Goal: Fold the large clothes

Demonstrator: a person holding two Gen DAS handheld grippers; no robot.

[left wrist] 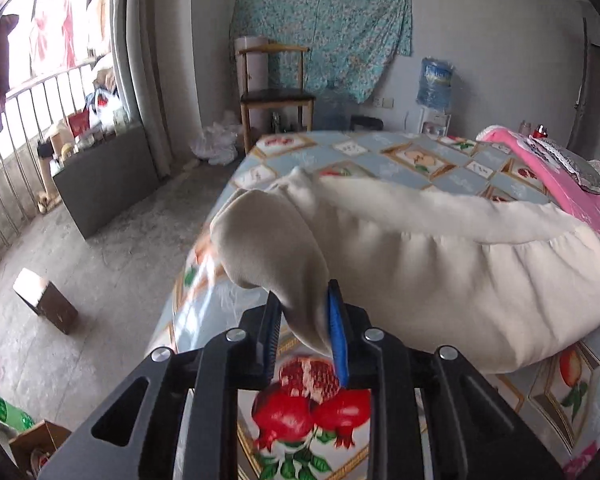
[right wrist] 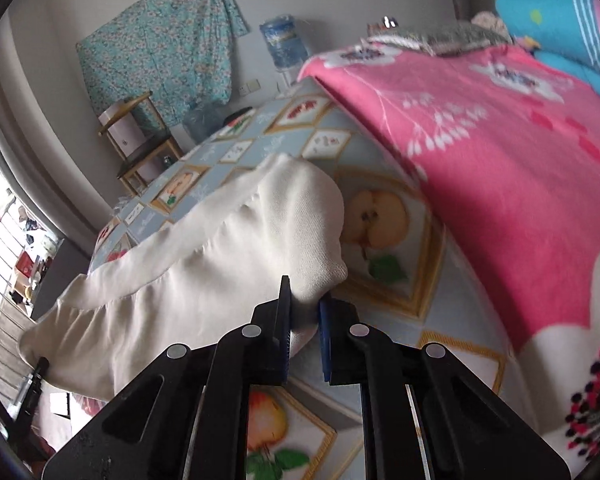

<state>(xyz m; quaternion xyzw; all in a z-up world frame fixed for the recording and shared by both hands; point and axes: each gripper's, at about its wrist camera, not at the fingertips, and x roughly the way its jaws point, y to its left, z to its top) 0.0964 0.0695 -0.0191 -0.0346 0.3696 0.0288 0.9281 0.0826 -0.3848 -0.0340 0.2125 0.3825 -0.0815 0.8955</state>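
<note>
The left gripper (left wrist: 306, 300) is clamped on a bunched corner of the cream garment (left wrist: 440, 256), its black finger and blue-padded finger pinching soft knit cloth that hangs in a rounded fold. The right gripper (right wrist: 306, 300) likewise pinches the garment (right wrist: 204, 264) at another corner, where a ribbed, finely woven edge is squeezed between its pads. Between the two grips the garment sags in a long, slack band with a gathered seam running along it, lifted partly off the fruit-print tablecloth (left wrist: 380, 152), a glossy sheet of pale blue diamonds and framed pomegranates and apples. On the far right side a pink floral blanket (right wrist: 500, 152) overlaps the tablecloth's edge, with a blue striped cushion (right wrist: 556, 20) beyond. To the left the covered surface drops off to bare concrete floor (left wrist: 112, 248), open but for a small cardboard box (left wrist: 46, 300). Farther back stand a wooden chair (left wrist: 276, 100) and a water bottle (left wrist: 436, 84) by the grey wall, under a hung teal floral cloth (left wrist: 324, 28).
</note>
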